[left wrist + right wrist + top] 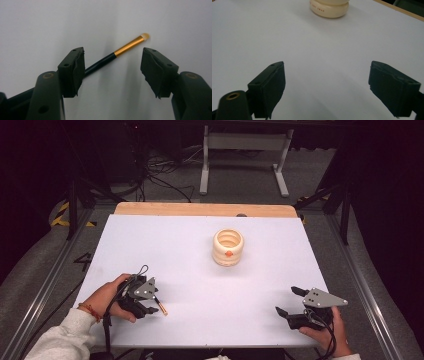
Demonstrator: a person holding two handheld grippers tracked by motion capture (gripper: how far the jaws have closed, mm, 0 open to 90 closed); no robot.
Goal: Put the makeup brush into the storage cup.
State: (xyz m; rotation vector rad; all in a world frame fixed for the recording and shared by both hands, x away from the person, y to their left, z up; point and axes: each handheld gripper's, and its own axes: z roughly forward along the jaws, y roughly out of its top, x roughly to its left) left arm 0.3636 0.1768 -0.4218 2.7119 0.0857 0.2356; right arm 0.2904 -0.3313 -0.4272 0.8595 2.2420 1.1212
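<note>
nearby, left gripper (113, 68) half open, jaws straddling brush (120, 51) but pads not pressing on it, so nothing gripped yet; lying flat on table (190, 270) near the front left edge, gold ferrule and pale tip poking past the jaws, probably lined up for a pinch on the black handle. right gripper (327, 85) wide open, empty, parked low at front right, likely waiting. farther off, cream ribbed pot (228, 247) upright mid-table, small orange dot on front; tiny print on base, seemingly "swan", rest unreadable.
</note>
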